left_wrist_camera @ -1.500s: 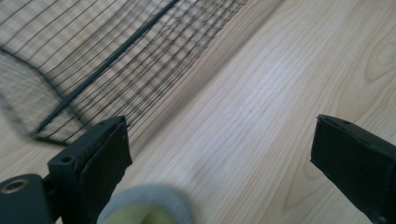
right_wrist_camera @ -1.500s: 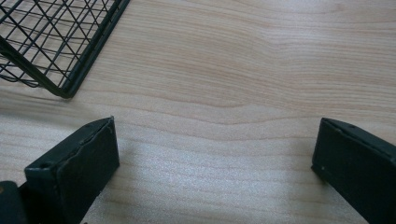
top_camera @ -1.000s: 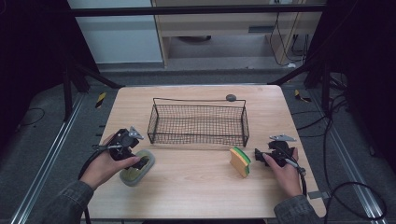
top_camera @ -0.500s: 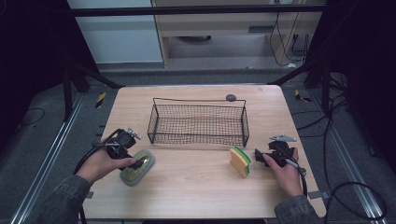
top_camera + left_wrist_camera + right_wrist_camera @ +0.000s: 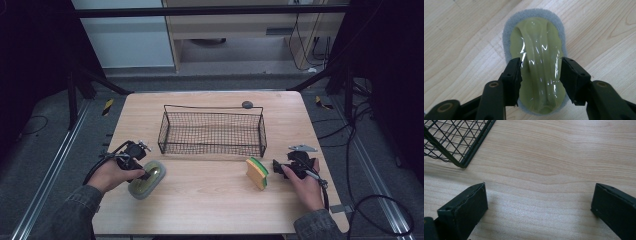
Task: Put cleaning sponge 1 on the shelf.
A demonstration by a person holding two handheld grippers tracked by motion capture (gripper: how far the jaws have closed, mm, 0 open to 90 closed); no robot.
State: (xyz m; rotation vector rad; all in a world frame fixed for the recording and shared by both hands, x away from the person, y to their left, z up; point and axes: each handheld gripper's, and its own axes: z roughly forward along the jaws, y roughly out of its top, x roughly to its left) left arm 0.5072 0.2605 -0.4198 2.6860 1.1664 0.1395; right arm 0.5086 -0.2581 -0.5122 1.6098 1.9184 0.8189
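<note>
While the right gripper sits where it was a second ago, jaws spread wide over bare wood just beside the yellow-and-green sponge, the left gripper has come down from its higher, more rearward spot and now stands over the grey-edged scrubber pad near the table's front left corner. That shift reads as the approach ending and a grasp being set up — the pad itself has not moved from its place in front of the wire basket's left end. In the left gripper view the jaws are partly open, narrower than the right pair, and they straddle the raised, glossy yellow-green handle ridge that runs down the middle of the pad: one pad of the jaws lies at each flank of the ridge, near its middle, close to it or just grazing the plastic film, though I cannot tell whether they press on it yet. The grey felt rim shows past the jaws on the far side, so the gripper is centred across the pad's width and set toward its near half. In the right gripper view the open gripper frames empty tabletop, with a corner of the basket ahead of it and well apart. My judgement is that closing on the ridge is the step in hand, with the basket the likely destination.
</note>
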